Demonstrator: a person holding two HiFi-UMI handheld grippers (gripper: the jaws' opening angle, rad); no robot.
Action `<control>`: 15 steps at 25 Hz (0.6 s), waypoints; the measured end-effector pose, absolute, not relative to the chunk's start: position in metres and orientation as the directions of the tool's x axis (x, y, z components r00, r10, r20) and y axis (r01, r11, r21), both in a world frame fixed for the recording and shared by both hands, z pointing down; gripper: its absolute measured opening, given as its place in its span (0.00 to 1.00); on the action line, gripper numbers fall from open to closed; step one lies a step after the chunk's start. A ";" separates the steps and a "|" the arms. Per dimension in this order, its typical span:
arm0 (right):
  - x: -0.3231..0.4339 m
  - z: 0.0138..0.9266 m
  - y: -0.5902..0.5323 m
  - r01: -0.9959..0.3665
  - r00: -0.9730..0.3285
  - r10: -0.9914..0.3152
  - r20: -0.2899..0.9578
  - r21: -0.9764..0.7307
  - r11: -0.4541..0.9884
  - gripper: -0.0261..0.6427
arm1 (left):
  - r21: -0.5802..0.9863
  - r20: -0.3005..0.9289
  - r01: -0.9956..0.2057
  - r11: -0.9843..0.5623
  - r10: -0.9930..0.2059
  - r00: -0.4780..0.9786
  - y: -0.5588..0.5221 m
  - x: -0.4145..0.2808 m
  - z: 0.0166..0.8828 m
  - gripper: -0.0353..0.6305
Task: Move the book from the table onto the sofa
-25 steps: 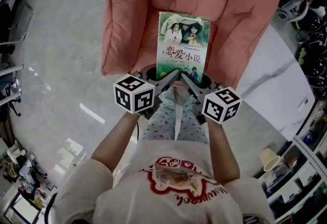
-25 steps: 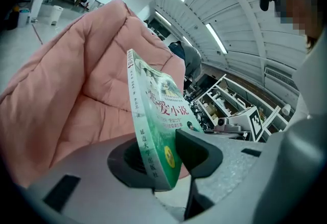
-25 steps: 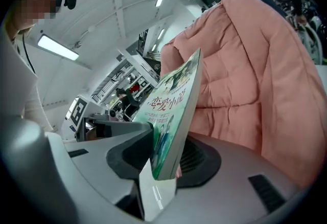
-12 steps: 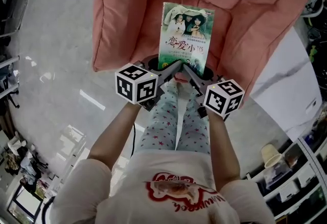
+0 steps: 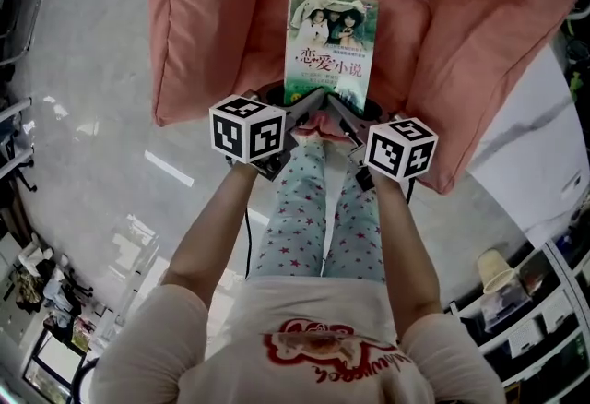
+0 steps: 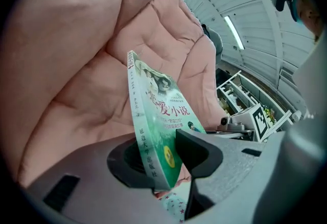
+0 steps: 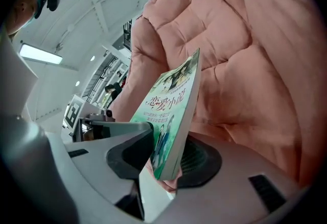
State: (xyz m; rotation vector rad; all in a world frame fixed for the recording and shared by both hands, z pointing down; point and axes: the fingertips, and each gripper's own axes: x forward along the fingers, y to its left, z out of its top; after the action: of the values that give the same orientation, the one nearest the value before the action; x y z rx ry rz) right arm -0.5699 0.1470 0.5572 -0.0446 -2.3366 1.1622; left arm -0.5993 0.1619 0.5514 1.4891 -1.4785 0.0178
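Polished grey floor (image 5: pixel 92 116), glossy enough to throw back the ceiling lights, lies to the left of the sofa (image 5: pixel 212 33). The sofa is a plump, salmon-pink piece of soft quilted fabric, with stitched seams that divide its cushions into rounded pillowy panels. To the right of it a flat white slab with faint marble veining (image 5: pixel 535 144) shows.

The book (image 5: pixel 330 52) is a thin rectangular paperback with a smooth green cover and a pale, narrow spine. It is over the middle of the sofa's seat cushion with its far edge pointing toward the sofa back. Whether its underside touches the cushion cannot be made out.

The left gripper (image 6: pixel 162 159) has its dark, rounded pads pressed on the book's near left corner, one on the cover and one underneath, parted only by the book's slim thickness. The right gripper (image 7: pixel 166 159) pinches the near right corner the same way. Both have matte grey moulded bodies, and each carries a white cube with black square markers at the sofa's front edge.

Star-printed trousers (image 5: pixel 304 208) stand just before the sofa.
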 end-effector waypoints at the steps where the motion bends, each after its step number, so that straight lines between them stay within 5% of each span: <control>1: -0.570 0.562 0.148 -0.201 -0.861 0.257 0.439 -0.758 0.620 0.24 | 0.602 0.624 -0.759 0.249 -0.739 0.253 0.163 -0.600 0.557 0.25; 15: -0.577 0.613 0.146 -0.272 -0.837 0.268 0.477 -0.788 0.552 0.24 | 0.583 0.687 -0.769 0.262 -0.664 0.295 0.159 -0.607 0.607 0.25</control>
State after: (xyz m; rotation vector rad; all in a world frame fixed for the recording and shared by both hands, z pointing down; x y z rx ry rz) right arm -0.5771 0.1461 0.6131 0.0038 -2.2287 1.2659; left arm -0.6075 0.1590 0.6065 1.4458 -1.4130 0.1179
